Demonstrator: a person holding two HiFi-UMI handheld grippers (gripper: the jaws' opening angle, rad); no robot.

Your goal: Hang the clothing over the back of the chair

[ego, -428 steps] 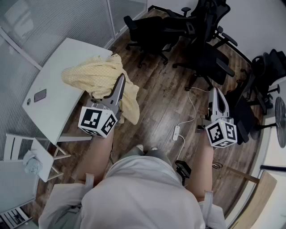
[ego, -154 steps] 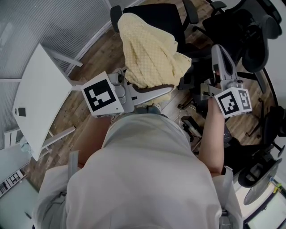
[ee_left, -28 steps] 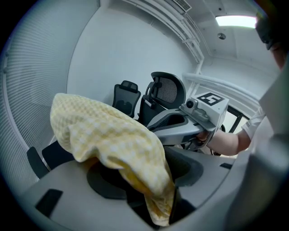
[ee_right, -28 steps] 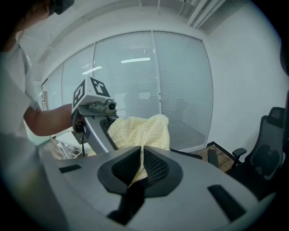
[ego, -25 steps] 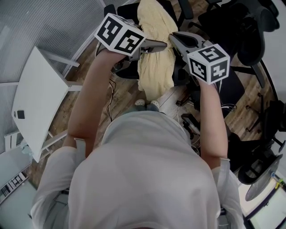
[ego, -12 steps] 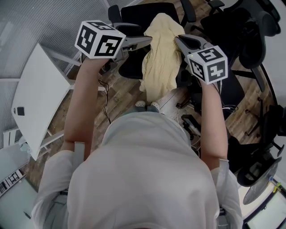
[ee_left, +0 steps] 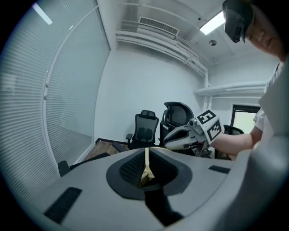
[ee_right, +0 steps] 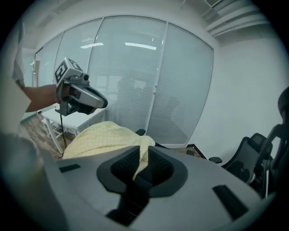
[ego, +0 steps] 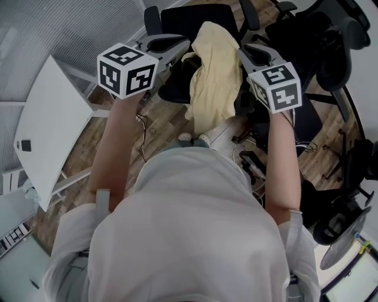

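Note:
A pale yellow garment (ego: pixel 215 76) hangs over a black office chair (ego: pixel 195 16) in the head view, between my two grippers. My left gripper (ego: pixel 188 56) is at its left edge. Its jaws have just been closing, and a thin fold of the yellow cloth (ee_left: pixel 145 168) is pinched between them. My right gripper (ego: pixel 241 52) is at the right edge. Its jaws have just been opening a little, but a fold of the garment (ee_right: pixel 141 159) is still caught between its pads. The chair's back is mostly hidden under the cloth.
A white table (ego: pixel 50 130) with a phone (ego: pixel 24 145) stands at the left. Several more black office chairs (ego: pixel 319 29) crowd the right. A glass wall with blinds (ee_right: pixel 135 81) runs behind. Cables lie on the wooden floor (ego: pixel 142 147).
The left gripper, open a second ago, has shifted left and has shut on the garment's left edge. The cloth is spread a little wider. The right gripper has hardly moved.

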